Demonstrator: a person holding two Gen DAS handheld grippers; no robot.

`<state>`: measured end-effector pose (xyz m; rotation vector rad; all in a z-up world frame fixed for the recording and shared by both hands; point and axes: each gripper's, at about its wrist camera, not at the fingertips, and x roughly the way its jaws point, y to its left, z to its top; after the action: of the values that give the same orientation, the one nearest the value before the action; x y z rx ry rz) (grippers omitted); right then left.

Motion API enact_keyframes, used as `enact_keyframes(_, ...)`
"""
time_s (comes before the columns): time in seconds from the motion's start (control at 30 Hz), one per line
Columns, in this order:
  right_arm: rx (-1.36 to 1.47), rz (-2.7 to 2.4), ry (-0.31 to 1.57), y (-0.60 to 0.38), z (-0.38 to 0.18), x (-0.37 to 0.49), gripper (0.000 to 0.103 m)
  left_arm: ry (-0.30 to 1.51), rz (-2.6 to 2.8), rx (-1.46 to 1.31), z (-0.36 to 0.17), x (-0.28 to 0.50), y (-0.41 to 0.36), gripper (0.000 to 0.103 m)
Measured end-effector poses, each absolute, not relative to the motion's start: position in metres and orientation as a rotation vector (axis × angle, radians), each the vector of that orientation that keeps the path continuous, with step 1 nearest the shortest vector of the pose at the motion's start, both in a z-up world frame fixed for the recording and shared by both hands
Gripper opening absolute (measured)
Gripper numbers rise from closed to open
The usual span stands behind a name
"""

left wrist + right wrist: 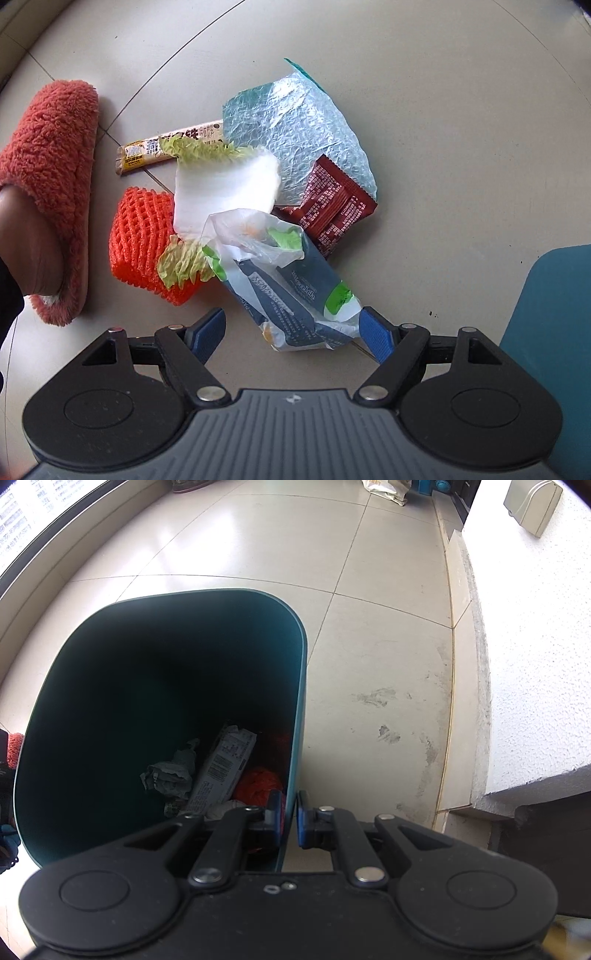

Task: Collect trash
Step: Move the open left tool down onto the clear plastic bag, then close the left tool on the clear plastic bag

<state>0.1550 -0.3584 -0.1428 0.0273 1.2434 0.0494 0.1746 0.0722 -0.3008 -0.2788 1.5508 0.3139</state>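
A heap of trash lies on the tiled floor in the left wrist view: a blue-and-white plastic wrapper (295, 295), a cabbage leaf (225, 192), an orange foam net (140, 236), a red sachet (332, 206), pale blue bubble wrap (299, 129) and a yellow snack wrapper (166, 147). My left gripper (291, 326) points down over the heap, open, its blue pads either side of the wrapper's near end without pressing it. My right gripper (289, 805) is shut on the right wall of the teal bin (301, 664). Crumpled paper (170, 775), a carton (221, 771) and orange netting (258, 782) lie inside.
A foot in a fluffy red slipper (55, 166) stands just left of the heap. The teal bin's side (546, 332) shows at the right of the left wrist view. A white wall ledge (535, 664) runs right of the bin, a window (22, 524) at far left.
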Motion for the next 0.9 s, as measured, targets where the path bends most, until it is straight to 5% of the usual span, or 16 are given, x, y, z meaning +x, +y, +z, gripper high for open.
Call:
enact_keyframes(0.2, 0.026, 0.052, 1.259, -0.359, -0.147, 0.158, 0.008, 1.568, 0.334, -0.273, -0.319, 0.184, 0.075, 0.075)
enact_keyframes(0.47, 0.028, 0.048, 1.269, -0.360, -0.149, 0.160, 0.008, 1.582, 0.326, -0.222, -0.316, 0.184, 0.067, 0.020)
enact_keyframes(0.57, 0.020, 0.047, 1.267, -0.358, -0.149, 0.159, 0.008, 1.567, 0.304, -0.210, -0.306, 0.182, 0.064, 0.009)
enact_keyframes(0.9, 0.006, 0.043, 1.261, -0.355, -0.149, 0.156, 0.007, 1.460, 0.137, -0.218, -0.223, 0.176, 0.028, 0.007)
